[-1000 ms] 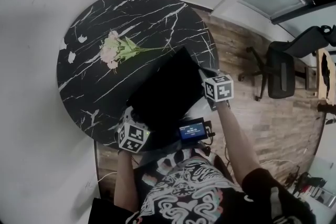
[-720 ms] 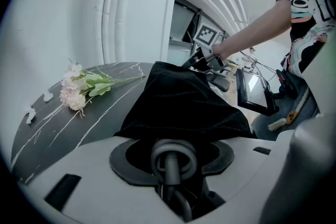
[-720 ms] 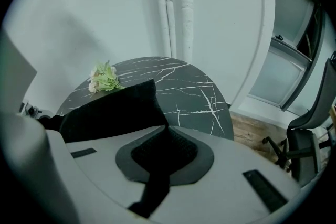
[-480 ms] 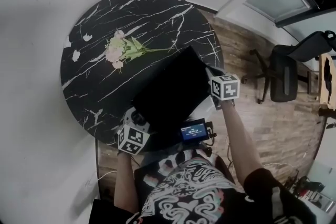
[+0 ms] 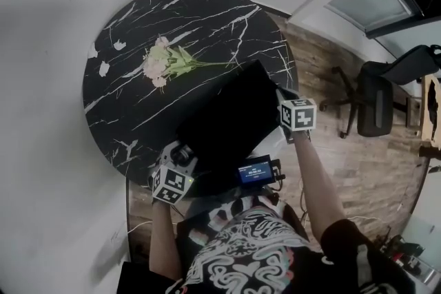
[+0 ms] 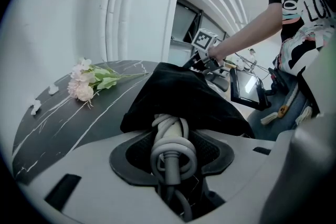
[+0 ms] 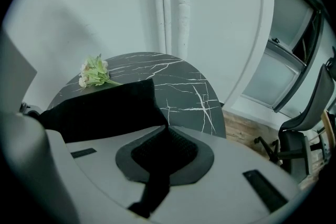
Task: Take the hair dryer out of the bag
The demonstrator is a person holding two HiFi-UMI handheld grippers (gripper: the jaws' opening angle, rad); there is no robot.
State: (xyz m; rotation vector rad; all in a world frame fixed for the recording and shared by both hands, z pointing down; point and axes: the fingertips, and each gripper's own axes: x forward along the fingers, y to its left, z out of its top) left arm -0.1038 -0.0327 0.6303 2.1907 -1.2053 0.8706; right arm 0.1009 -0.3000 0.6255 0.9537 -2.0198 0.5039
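Note:
A black cloth bag (image 5: 227,117) lies on the round black marble table (image 5: 138,79), near its front right edge. The hair dryer's grey handle, wound with its cord (image 6: 170,139), sticks out of the bag's mouth (image 6: 181,97). My left gripper (image 6: 170,136) is shut on that handle; in the head view this gripper (image 5: 180,156) is at the bag's near left corner. My right gripper (image 7: 164,134) is shut on a fold of the bag's fabric (image 7: 105,105) and holds the bag's right corner (image 5: 279,96). The dryer's body stays hidden inside the bag.
A bunch of pale pink flowers (image 5: 162,64) lies at the table's middle, with loose petals (image 5: 103,69) to the left. A small lit screen (image 5: 253,171) sits by the person's chest. An office chair (image 5: 372,103) stands on the wooden floor at the right.
My left gripper has drawn back slightly toward the table's near edge with the dryer's handle in it. The right gripper has kept its hold on the bag.

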